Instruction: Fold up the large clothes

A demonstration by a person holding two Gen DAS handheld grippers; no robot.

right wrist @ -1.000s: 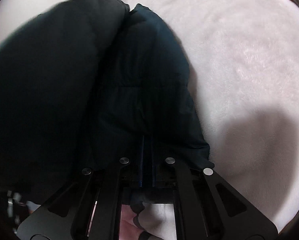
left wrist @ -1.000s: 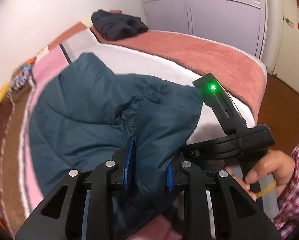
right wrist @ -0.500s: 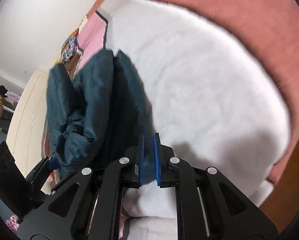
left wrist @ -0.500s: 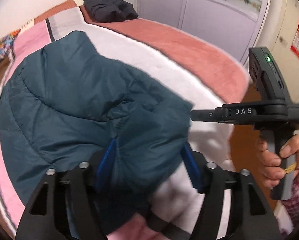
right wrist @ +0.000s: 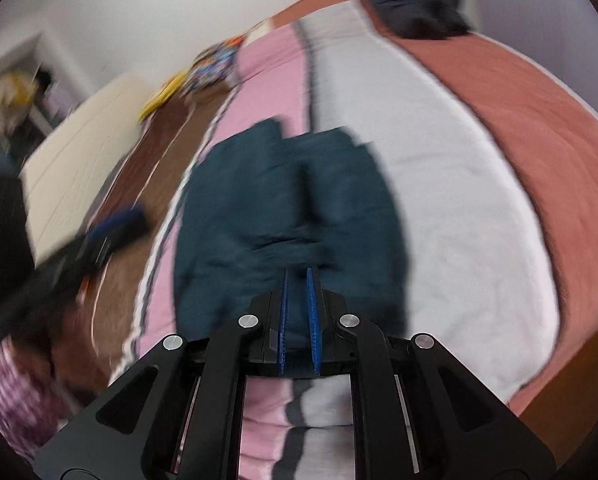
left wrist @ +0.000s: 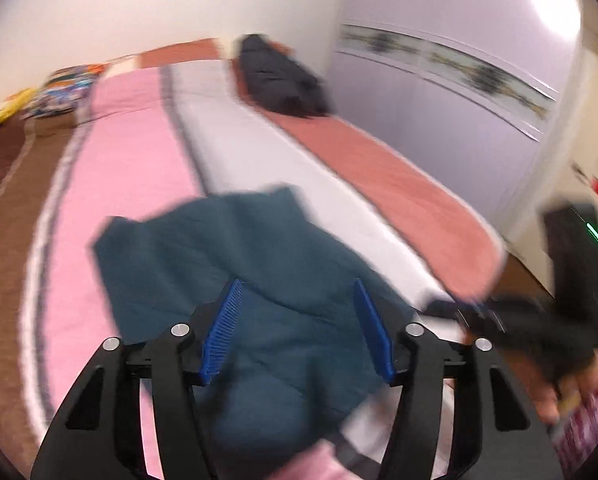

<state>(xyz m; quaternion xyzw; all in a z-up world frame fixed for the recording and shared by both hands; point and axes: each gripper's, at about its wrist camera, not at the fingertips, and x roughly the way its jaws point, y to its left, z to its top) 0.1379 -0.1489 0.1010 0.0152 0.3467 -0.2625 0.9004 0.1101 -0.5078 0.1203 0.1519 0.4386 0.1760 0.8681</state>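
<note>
Jacket: the teal padded jacket (left wrist: 259, 288) lies on the near end of the bed (left wrist: 399, 176), across the pink and white stripes of the blanket. From my right wrist view it reads as a compact block, the two sides drawn in to meet along a centre line.

Left gripper: my left gripper (left wrist: 297, 332) hangs above the jacket with its jaws well apart and closing at this moment. Nothing is between the blue pads; the fabric I see in the gap lies on the bed below.

Right gripper: my right gripper (right wrist: 299, 320) has its jaws narrow, a slim gap showing between the pads. I judge it empty, since the jacket looks flat on the blanket beneath.

Other clothes: a dark garment (left wrist: 279, 80) sits in a heap at the far end of the bed, well apart from the jacket.

Done so far: I judge the side folds finished and the jacket set down.

Left to do: possibly one more fold to shorten the jacket, though blur hides whether it needs one. The dark heap looks unfolded.
</note>
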